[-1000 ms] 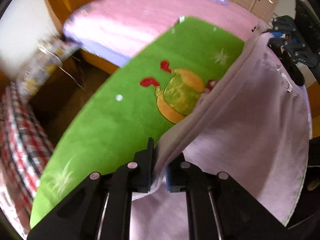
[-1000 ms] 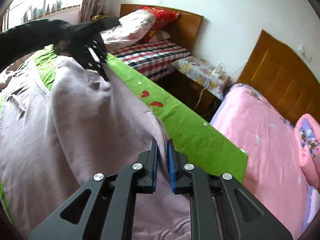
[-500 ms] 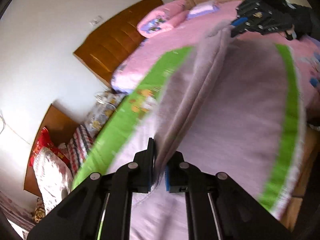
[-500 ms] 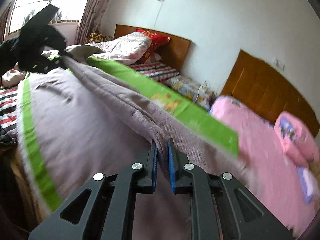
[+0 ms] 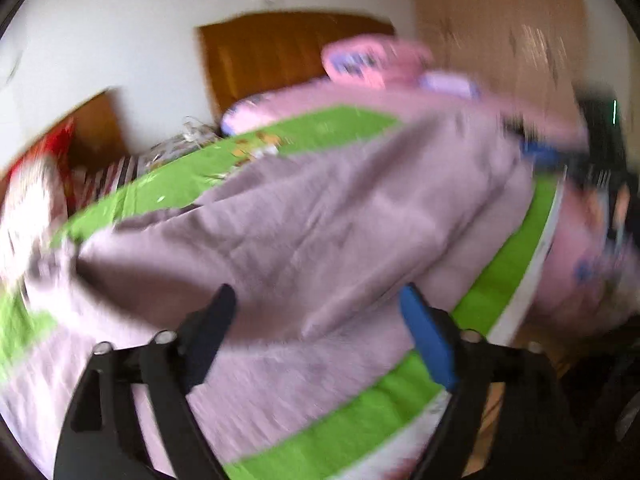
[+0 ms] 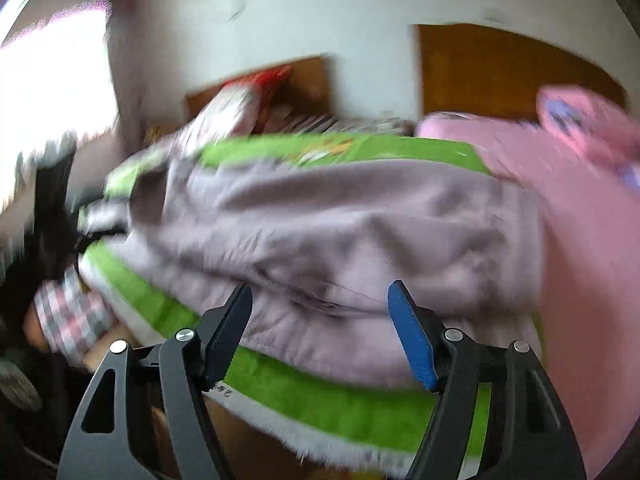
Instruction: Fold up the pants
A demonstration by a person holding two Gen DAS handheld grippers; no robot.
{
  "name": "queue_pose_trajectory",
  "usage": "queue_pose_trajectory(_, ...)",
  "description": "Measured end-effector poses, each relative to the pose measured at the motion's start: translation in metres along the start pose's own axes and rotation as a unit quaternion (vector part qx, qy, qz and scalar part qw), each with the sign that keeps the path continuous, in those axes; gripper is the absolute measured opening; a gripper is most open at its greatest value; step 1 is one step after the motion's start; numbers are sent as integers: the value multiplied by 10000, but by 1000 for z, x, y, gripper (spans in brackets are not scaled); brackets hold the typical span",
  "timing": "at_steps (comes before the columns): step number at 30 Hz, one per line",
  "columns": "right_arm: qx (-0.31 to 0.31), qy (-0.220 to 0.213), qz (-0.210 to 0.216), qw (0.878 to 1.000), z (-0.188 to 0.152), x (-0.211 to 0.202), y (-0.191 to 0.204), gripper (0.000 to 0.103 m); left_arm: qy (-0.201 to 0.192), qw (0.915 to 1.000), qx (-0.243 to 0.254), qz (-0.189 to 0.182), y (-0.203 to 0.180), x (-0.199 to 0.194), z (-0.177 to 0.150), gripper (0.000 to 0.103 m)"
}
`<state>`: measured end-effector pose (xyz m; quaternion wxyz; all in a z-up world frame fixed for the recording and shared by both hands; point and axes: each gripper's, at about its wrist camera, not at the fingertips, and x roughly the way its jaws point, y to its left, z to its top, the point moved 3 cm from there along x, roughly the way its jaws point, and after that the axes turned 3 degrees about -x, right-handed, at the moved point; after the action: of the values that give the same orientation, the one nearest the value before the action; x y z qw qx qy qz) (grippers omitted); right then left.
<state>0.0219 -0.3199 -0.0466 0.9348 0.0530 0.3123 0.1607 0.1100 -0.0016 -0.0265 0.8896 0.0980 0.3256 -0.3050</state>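
The lilac pants (image 5: 320, 216) lie folded over on a green mat (image 5: 344, 424). My left gripper (image 5: 316, 304) is open and empty, its jaws wide apart just above the near edge of the pants. My right gripper (image 6: 320, 300) is open and empty too, over the pants (image 6: 340, 232) near the front edge of the green mat (image 6: 340, 400). Both views are blurred by motion. The right gripper shows in the left wrist view (image 5: 560, 160) at the far end of the pants; the left gripper shows as a dark blur in the right wrist view (image 6: 52, 216).
A pink bed (image 6: 592, 216) lies beyond the mat, with a wooden headboard (image 5: 280, 52). A second bed with a red pillow (image 6: 264, 80) stands by the wall. A checked sleeve (image 6: 68, 316) is at the lower left. A window (image 6: 52, 92) is at the left.
Both grippers have opened and let go of the pants, which have dropped onto the mat folded over. Both cameras have swung and pulled back toward the mat's near edge.
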Motion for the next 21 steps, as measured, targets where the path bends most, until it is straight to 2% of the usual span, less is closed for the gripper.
queue_pose_trajectory(2, 1110, -199, 63, 9936, -9, -10, -27, 66, -199, 9958, -863, -240, 8, -15, -10, 88)
queue_pose_trajectory(5, 2008, -382, -33, 9789, -14, -8, -53, 61, -278, 9813, -1880, -311, 33, -17, -24, 92)
queue_pose_trajectory(9, 2458, -310, -150, 9687, -10, 7, -71, 61, -310, 9742, -2237, -27, 50, -27, -36, 92)
queue_pose_trajectory(11, 2730, -112, -280, 9615, -12, 18, -80, 62, -410, 9681, -2463, -233, 60, -34, -41, 92)
queue_pose_trajectory(13, 3073, 28, -205, 9514, -15, 27, -87, 62, -457, 9615, -2675, -436, 65, -35, -40, 93)
queue_pose_trajectory(18, 3554, 10, 19, 9347, -7, 40, -109, 59, -389, 9436, -3214, -688, 84, -26, -44, 93)
queue_pose_trajectory(20, 3461, 89, -128, 9381, -7, 44, -110, 26, -398, 9323, -3503, -811, 92, -23, -48, 93)
queue_pose_trajectory(21, 3447, 90, -139, 9386, -10, 43, -108, 23, -366, 9271, -3633, -847, 95, -21, -51, 93)
